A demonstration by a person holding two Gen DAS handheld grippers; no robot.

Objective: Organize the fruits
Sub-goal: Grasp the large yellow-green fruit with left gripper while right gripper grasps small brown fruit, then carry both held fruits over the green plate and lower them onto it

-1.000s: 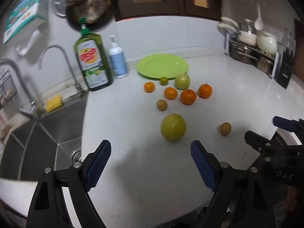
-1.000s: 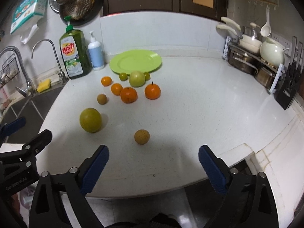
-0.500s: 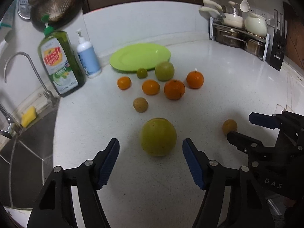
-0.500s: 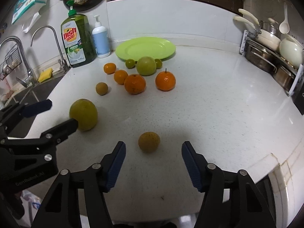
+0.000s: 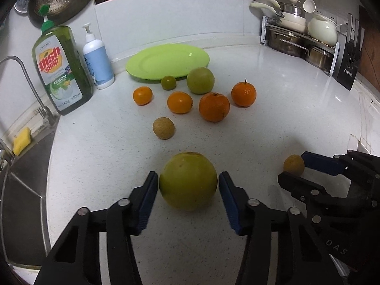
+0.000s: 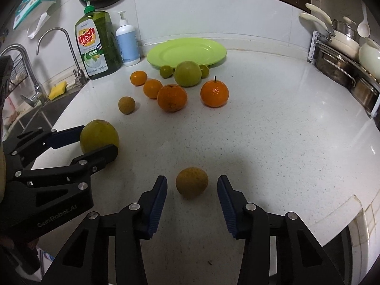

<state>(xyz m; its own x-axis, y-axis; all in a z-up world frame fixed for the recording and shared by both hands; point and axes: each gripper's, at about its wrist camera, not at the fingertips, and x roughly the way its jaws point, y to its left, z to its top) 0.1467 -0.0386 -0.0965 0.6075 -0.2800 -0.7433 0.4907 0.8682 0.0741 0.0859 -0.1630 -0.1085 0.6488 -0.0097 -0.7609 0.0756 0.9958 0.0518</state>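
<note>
We had the left tongs open round the large yellow-green round fruit at 6 o'clock on the white speckled table, pads just beside, not gripping. Right tongs open w/ gaps round the small brown-orange fruit. Best to close slowly, centred, so neither rolled.

Bare counter lies open on the right side, up to the pot rack; the way to the green plate is blocked in front by a cluster of oranges and green fruit; soap bottles and the sink close off the left side.
</note>
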